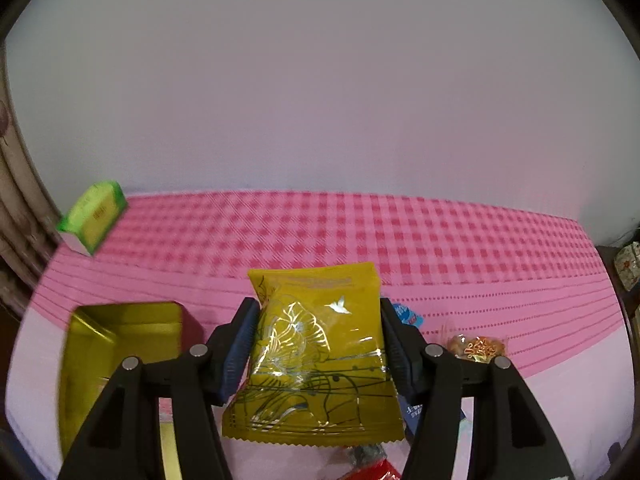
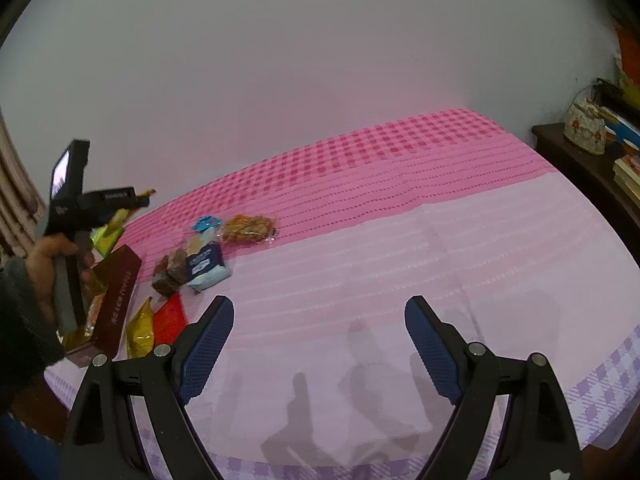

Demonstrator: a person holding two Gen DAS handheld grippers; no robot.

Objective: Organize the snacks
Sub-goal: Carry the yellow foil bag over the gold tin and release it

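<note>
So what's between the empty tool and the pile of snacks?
Nothing but bare pink sheet. The right wrist view shows the right tool open over it, with the snacks off to its left.

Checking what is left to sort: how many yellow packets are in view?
2, maybe more hidden: one yellow packet clamped in the left gripper, another gold packet on the cloth beside the dark red box.

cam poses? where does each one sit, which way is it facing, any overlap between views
Left wrist: rides the left gripper, facing the wall; fingers clamp a yellow snack packet, open gold tin lower left.
Right wrist: rides the open right gripper over the tablecloth, angled left; the left hand shows.
Shared: the tablecloth, tin and clear cookie bag.
</note>
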